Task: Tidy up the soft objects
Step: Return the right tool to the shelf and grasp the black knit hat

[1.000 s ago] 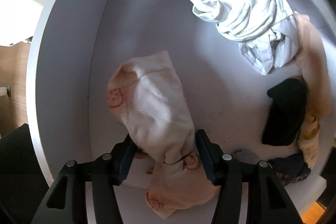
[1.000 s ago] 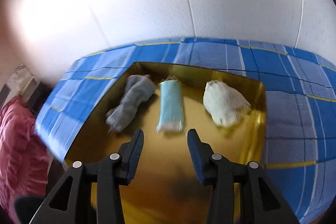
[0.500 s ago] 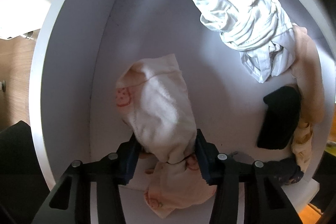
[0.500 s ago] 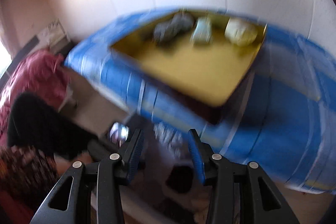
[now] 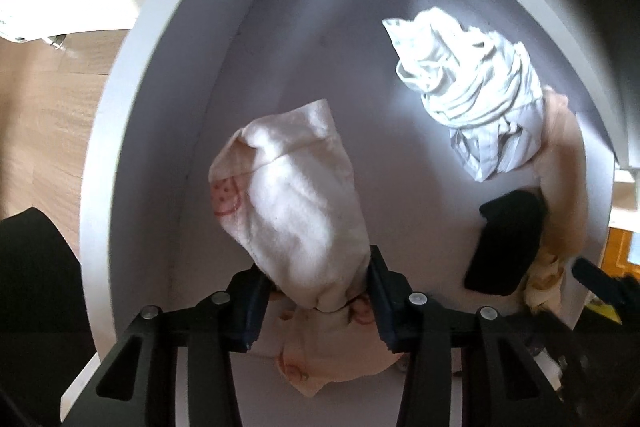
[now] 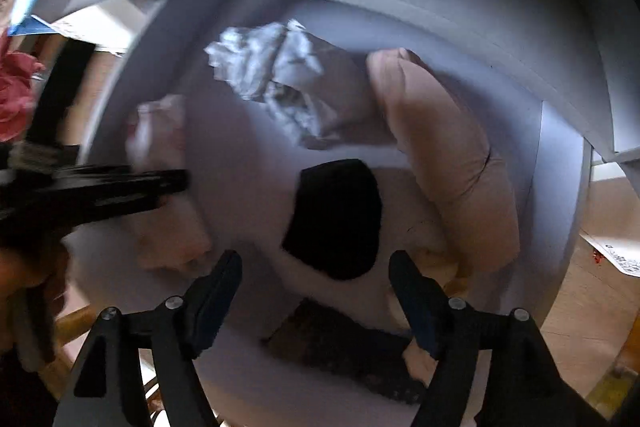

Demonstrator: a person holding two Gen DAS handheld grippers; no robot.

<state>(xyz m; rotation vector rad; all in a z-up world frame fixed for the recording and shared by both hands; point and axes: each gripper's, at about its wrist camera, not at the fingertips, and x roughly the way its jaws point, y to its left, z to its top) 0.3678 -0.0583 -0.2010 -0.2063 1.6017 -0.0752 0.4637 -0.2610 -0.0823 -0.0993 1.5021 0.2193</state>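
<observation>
left gripper (image 5: 316, 301) points down, clenched on cream smiley-print towelling cloth (image 5: 294, 211), jaws just closing | cloth centre of white drawer (image 5: 132, 115) | right gripper (image 6: 316, 291) now over drawer, not blue-checked box; jaws just opened, empty | black cloth (image 6: 336, 219) at 12 o'clock

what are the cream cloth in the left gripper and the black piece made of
Cream cloth: looks like soft fuzzy cotton, matte, with a nappy surface and printed pink faces. Black piece: probably a dense matte fabric; too dark to show its weave.
</observation>
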